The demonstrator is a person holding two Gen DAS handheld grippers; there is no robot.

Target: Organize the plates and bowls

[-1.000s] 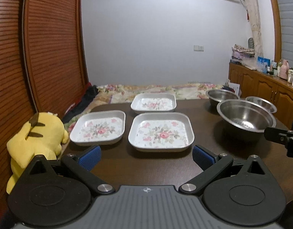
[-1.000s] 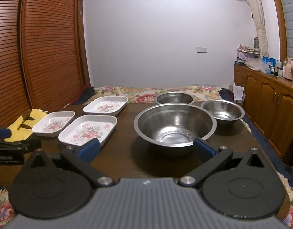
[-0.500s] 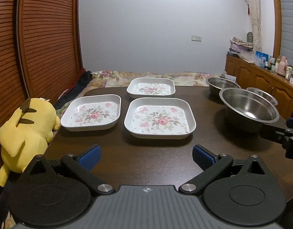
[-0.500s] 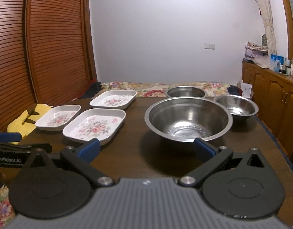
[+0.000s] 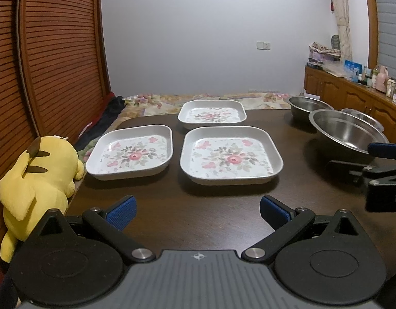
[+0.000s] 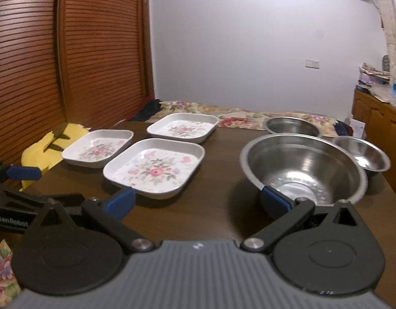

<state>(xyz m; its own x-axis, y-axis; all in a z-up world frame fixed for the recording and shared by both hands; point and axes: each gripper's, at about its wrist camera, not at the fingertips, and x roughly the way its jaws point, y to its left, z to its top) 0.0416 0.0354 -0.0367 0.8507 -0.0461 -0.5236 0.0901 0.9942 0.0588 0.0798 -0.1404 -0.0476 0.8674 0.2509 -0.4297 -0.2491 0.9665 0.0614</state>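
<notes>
I see the small bowl [image 5: 363,118] at 2 o'clock half hidden behind the big bowl [image 5: 350,134]; sideboard clutter [image 5: 378,78] too small to identify.

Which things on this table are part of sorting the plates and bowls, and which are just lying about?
Part of the job:
- three floral square plates
- large steel bowl
- two smaller steel bowls

Just lying about:
- yellow plush toy
- clutter on the sideboard
</notes>
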